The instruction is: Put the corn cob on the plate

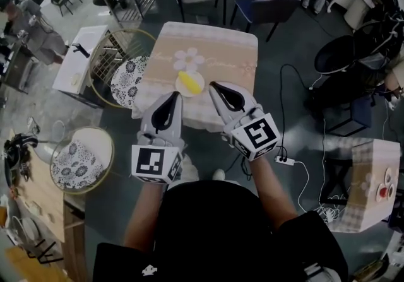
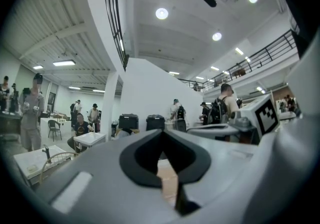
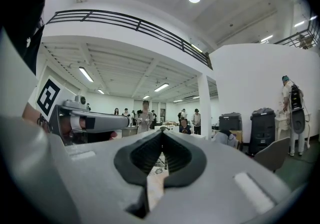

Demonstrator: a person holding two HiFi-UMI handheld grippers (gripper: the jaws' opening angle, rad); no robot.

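Grey left claw and right claw clenched empty, yellow corn cob on small white plate just ahead between them, shown only by head view.

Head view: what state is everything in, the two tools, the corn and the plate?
Left tool: shut, empty, held level.
Right tool: shut, empty, held level.
Plate: flat on the table, occupied.
Corn cob: lying on the plate.

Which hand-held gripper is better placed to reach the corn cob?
Probably right: the right hand-held gripper tip shows nearest the corn cob; the left hand-held gripper is nearly as close. Both shut, empty.
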